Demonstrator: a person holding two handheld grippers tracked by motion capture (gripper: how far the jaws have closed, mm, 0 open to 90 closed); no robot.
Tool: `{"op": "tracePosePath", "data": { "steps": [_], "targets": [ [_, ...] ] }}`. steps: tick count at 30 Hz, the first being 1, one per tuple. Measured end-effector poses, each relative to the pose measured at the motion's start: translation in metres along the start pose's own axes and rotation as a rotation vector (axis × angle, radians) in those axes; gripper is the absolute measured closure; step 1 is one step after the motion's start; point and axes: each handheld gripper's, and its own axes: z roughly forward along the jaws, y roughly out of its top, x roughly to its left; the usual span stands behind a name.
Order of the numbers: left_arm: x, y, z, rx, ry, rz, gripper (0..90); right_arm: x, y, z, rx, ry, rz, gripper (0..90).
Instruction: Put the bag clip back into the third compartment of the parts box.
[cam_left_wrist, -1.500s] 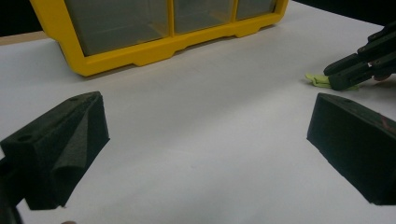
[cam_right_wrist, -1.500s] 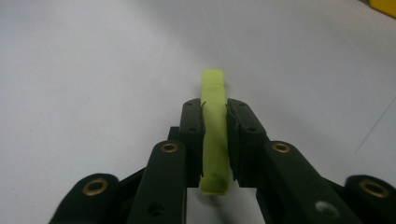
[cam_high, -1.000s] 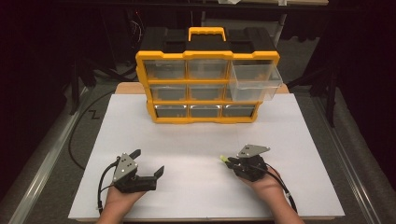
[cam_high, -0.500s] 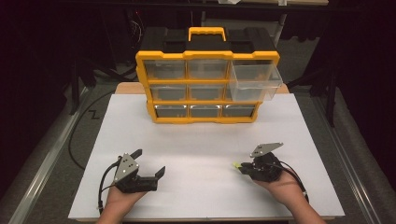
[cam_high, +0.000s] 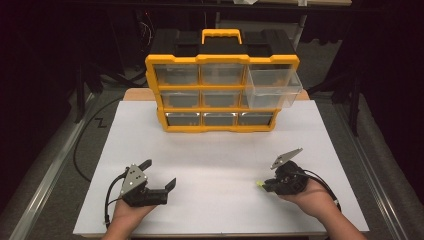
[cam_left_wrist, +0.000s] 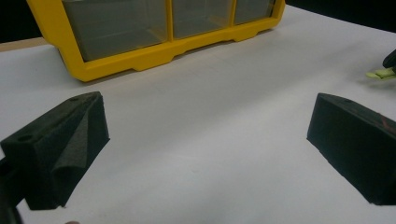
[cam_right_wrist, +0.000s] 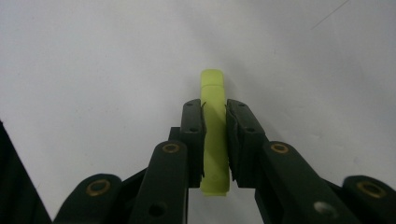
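High view: a yellow-and-black organizer (cam_high: 220, 82) stands at the far side of the white surface (cam_high: 220, 165), with a yellow carry handle (cam_high: 220, 36) on its black top and three rows of clear drawers. The top-right drawer (cam_high: 272, 87) is pulled out toward the person and juts past the yellow frame; the other drawers sit flush. The broad stretch of white surface between the organizer and the two hands is bare, so nothing stands between the claws and the drawers. A black cable (cam_high: 82, 145) loops on the dark floor off the surface's left edge.

The left claw (cam_high: 160, 176) rests low at the near left, held in the person's left hand (cam_high: 127, 212), its jaws spread wide with nothing between them. In the left gripper view its two black foam pads (cam_left_wrist: 60, 149) stand far apart over the white sheet, with the organizer's bottom row of drawers (cam_left_wrist: 168, 21) ahead.

The right claw (cam_high: 264, 185) is at the near right, well apart from the organizer, in the person's right hand (cam_high: 312, 197). It is clamped on a small yellow-green piece (cam_high: 260, 184), whose tip pokes out toward the middle of the surface. In the right gripper view the piece (cam_right_wrist: 214, 135) stands pinched lengthwise between the two pads (cam_right_wrist: 192, 135), both pressing its sides, its rounded end sticking out beyond them above the white sheet.

No brand, label or writing can be read on the organizer, the piece or the claws.
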Motion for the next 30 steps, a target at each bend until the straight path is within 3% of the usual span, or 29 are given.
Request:
{"op": "tracePosePath", "data": {
  "steps": [6,12,18,30],
  "targets": [
    [-0.001,-0.001,0.0,0.011,0.004,0.008,0.2,-0.003,0.002,-0.007,0.033,0.041,-0.016,79.7],
    [-0.001,0.0,-0.001,-0.004,0.004,0.008,0.2,-0.005,0.004,-0.009,0.099,0.053,-0.045,79.7],
    [-0.002,-0.001,-0.001,-0.013,-0.002,0.019,0.2,-0.006,0.008,-0.016,0.123,0.057,-0.049,79.7],
    [-0.001,-0.001,-0.003,-0.018,-0.006,0.014,0.2,-0.005,0.03,-0.052,0.164,0.063,-0.116,79.7]
  ]
}}
